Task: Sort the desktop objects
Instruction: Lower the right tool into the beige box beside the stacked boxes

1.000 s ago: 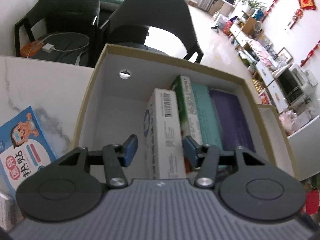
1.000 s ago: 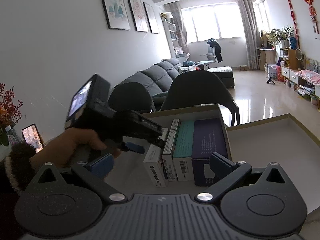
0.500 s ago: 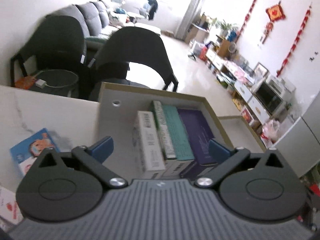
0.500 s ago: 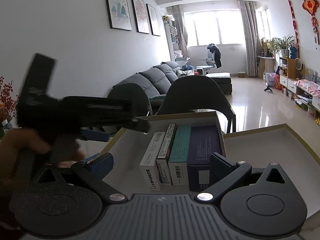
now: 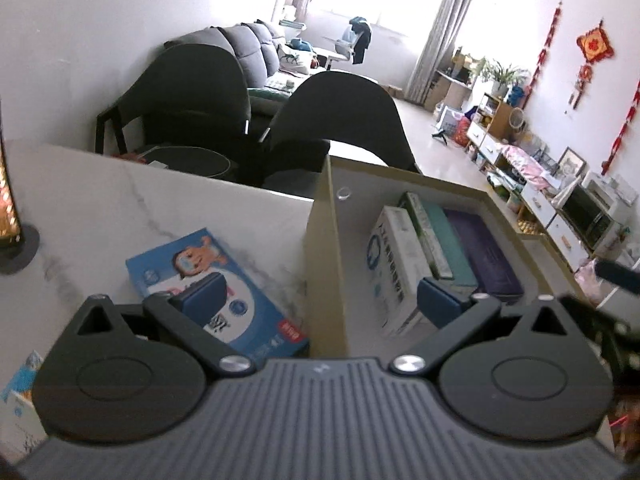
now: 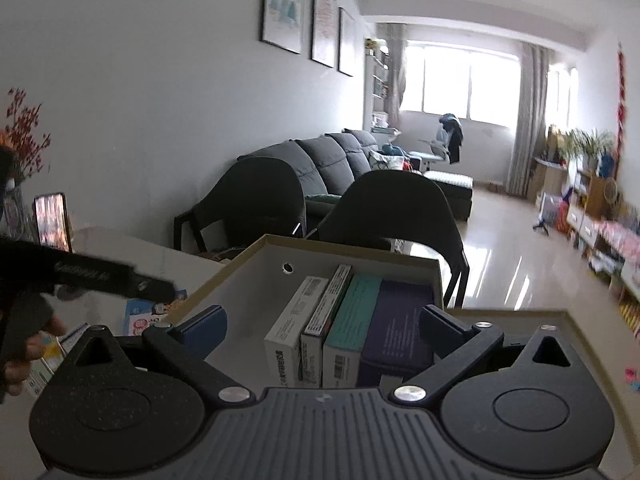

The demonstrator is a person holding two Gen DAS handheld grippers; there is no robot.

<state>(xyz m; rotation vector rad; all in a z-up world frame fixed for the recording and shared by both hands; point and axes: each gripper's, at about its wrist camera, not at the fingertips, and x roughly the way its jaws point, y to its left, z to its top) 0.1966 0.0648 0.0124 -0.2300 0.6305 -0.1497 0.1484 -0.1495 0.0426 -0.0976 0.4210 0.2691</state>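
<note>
Left tool (image 5: 318, 296), jaws spread as wide as they go and nothing between them, now looks over the white marble bench (image 5: 120, 200) beside the storage box; its jaws have just been opening. A second ago it was down inside the tan cardboard box with white lining (image 5: 320, 240), pads either side of the white carton with a barcode (image 5: 394, 268). That carton now stands released at the left end of the upright row, touching the thin green-edged carton (image 5: 426, 232), then the teal carton (image 5: 450, 236) and the dark purple carton (image 5: 484, 248). So one placement looks finished.

Ahead of the left tool, flat on the bench just beside the box wall, lies a blue flat carton with a cartoon child on it (image 5: 216, 280), likely the next to go in. More small packets sit at the frame's lower left edge, too cropped to identify.

Right tool (image 6: 322, 330) hovers at the near rim of the box, jaws apart and empty, the row of cartons visible between them but not gripped.
</note>
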